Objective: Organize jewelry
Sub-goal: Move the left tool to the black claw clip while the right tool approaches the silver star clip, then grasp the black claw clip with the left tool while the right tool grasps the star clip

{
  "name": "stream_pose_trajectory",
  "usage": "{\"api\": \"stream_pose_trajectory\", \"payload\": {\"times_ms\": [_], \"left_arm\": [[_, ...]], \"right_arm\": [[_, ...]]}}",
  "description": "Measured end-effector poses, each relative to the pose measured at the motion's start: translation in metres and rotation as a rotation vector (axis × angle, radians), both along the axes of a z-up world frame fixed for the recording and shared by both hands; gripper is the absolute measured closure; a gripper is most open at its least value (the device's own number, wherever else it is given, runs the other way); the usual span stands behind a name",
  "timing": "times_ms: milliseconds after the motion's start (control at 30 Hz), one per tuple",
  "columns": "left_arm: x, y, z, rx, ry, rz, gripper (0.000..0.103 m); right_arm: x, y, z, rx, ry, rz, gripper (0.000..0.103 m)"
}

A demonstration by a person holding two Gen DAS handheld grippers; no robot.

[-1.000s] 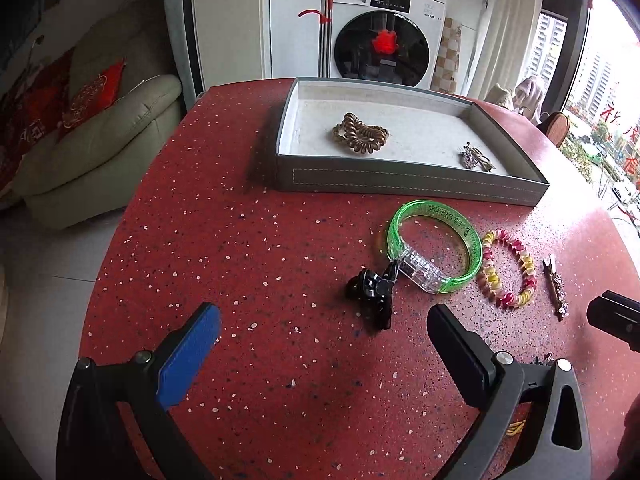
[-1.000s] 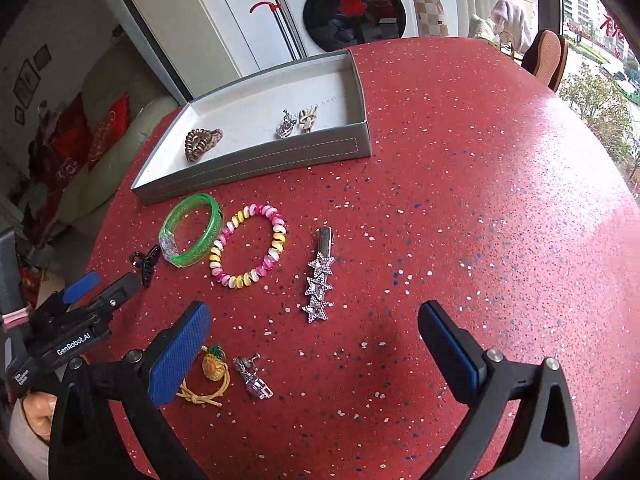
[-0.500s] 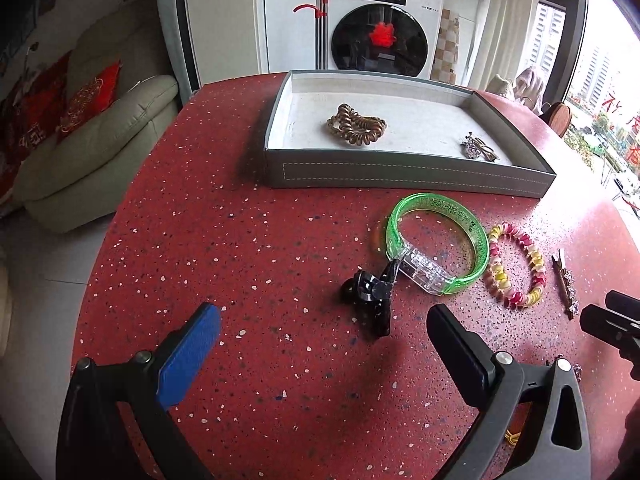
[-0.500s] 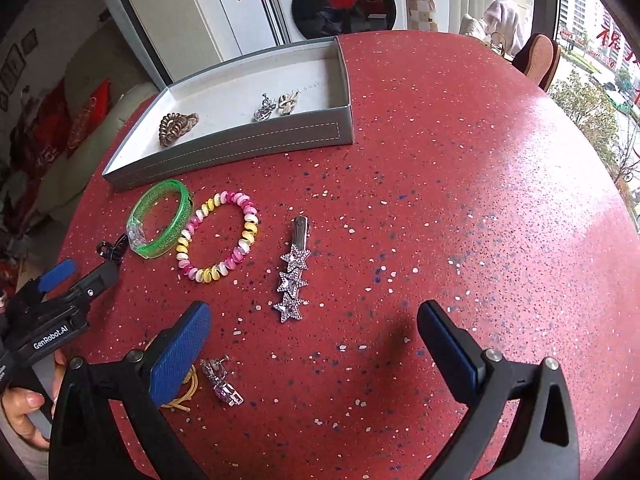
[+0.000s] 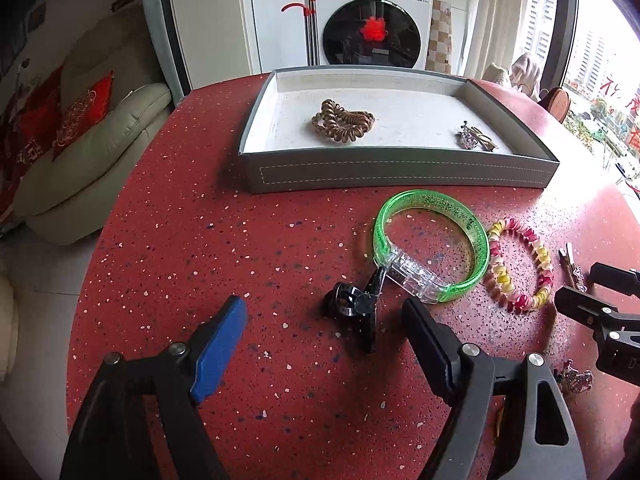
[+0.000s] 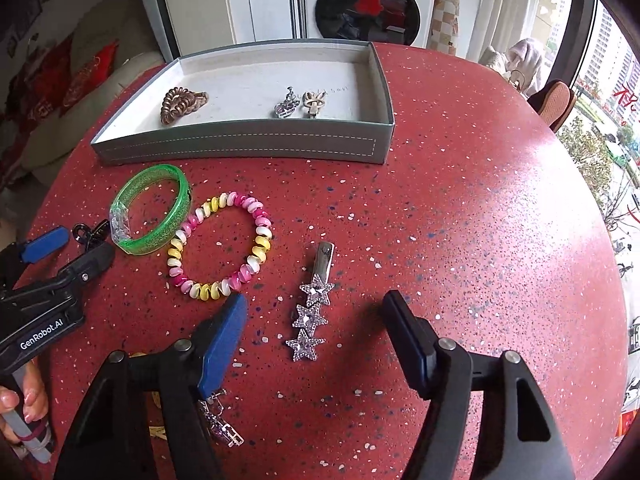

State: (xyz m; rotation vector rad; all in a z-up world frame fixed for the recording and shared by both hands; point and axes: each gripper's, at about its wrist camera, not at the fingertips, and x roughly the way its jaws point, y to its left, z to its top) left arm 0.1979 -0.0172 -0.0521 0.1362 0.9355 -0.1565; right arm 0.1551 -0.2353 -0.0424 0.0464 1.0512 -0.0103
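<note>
Both tongs stand released and hold nothing; the left tongs (image 5: 324,328) hang low over the red table (image 5: 224,240) with the black claw clip (image 5: 356,304) lying between their spread fingers, which reads as lining up for a pinch on it; the clip touches the clear clasp of the green bangle (image 5: 432,240) just ahead and to the right, so a careless closing could drag the bangle along; the right tongs (image 6: 314,328) are likewise spread, with the star hair clip (image 6: 314,308) lying lengthwise between the fingers, its plain metal end pointing away, probably so the fingers can close across its narrow width; ahead and to the left of the right tongs lies the pink and yellow bead bracelet (image 6: 222,246), beside the bangle; under the right tongs' left finger a small silver charm (image 6: 222,426) pokes out, partly hidden; the grey tray (image 6: 240,144) sits well ahead of both tongs, already holding a brown coil hair tie (image 6: 182,104) and two small silver pieces (image 6: 298,104), so the loose pieces presumably go there next.
</note>
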Motion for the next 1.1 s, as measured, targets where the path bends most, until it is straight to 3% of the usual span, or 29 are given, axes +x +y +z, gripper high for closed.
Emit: {"api": "stream_pose_trajectory", "payload": {"times_ms": [167,433,533,567,1100], "left_arm": [[0.0,-0.001,0.001,-0.013,0.002,-0.016,0.014],[-0.005,-0.01,0.004,-0.03,0.006,-0.073,0.044],[-0.006,-0.012,0.005,-0.027,0.0,-0.085,0.056],[-0.006,-0.012,0.005,-0.027,-0.002,-0.087,0.058],[-0.011,0.018,0.023,-0.108,-0.006,-0.061,0.06]], "right_arm": [[-0.002,0.0,0.001,-0.005,-0.006,0.005,0.035],[-0.002,-0.004,0.003,-0.003,-0.008,0.013,0.056],[-0.002,-0.002,0.004,0.0,-0.014,0.02,0.073],[-0.002,-0.003,0.004,0.004,-0.017,0.022,0.084],[-0.011,-0.025,0.014,0.16,-0.061,-0.028,0.085]]}}
